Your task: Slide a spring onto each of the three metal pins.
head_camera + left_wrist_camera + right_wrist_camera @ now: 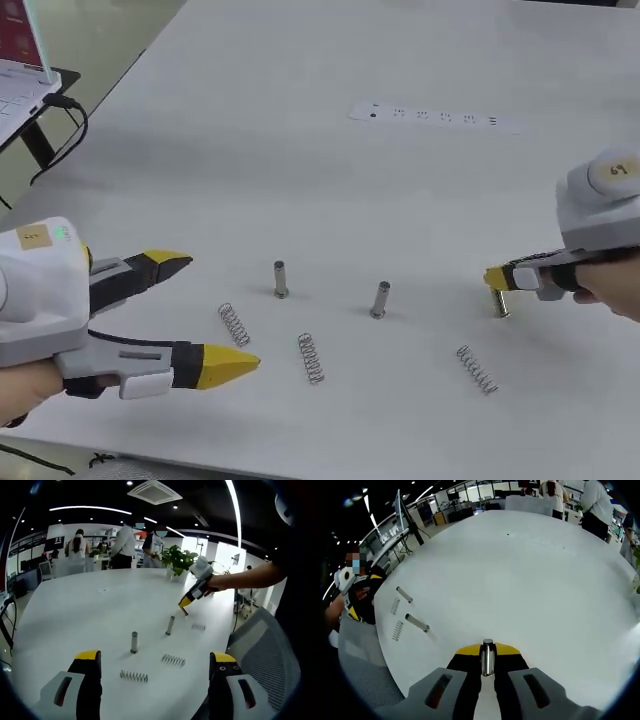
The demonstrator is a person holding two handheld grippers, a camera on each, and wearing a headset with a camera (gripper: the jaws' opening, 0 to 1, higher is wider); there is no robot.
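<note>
while the left tongs [224, 313] gape, the right tongs [487, 649] clench a smooth cylindrical metal pin [486, 664].

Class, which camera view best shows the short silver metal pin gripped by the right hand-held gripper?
The right gripper view: the short silver metal pin stands large and centred between the closed jaws of the right hand-held gripper. The head view shows the pin small, poking below the jaws; the left gripper view shows it tiny and distant.

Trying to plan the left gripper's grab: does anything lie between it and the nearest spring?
Nothing visible does: the left gripper is open, its fingers facing the nearest spring across bare table. The right gripper, far aside, is shut on a pin.
</note>
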